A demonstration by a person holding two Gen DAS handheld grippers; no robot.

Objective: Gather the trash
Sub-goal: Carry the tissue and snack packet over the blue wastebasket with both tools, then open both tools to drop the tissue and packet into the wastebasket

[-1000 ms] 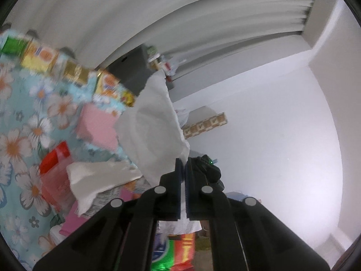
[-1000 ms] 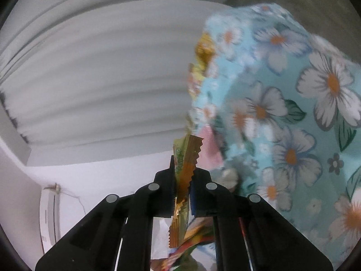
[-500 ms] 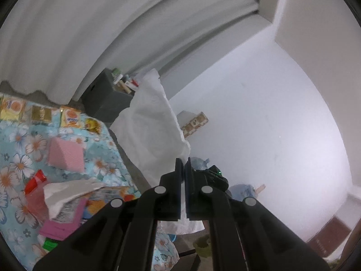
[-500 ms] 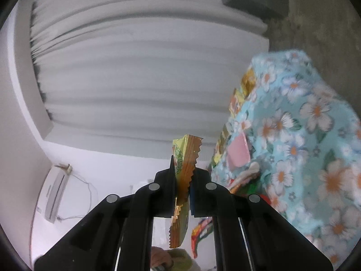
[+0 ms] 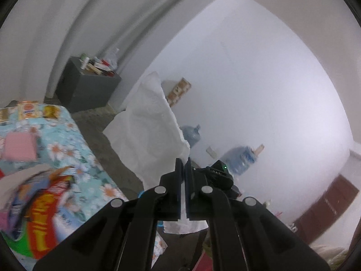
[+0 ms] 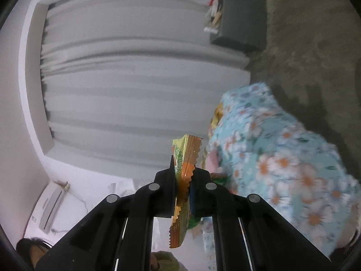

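Gripping a tissue [image 5: 149,135], the left tongs [image 5: 183,169] have swung off the desk [image 5: 90,171] toward the wall — right tongs [image 6: 183,174] stay clamped on a wrapper [image 6: 183,158], desk farther off.

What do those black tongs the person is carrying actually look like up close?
Both look alike. The left tongs and the right tongs are matt black plastic: two flat, blocky fingers on angled linkage arms, joined by round silver rivets, with cut-out slots in the arms. The finger pads show a dark blue edge. No cables, markings or sleeves are visible in either wrist view.
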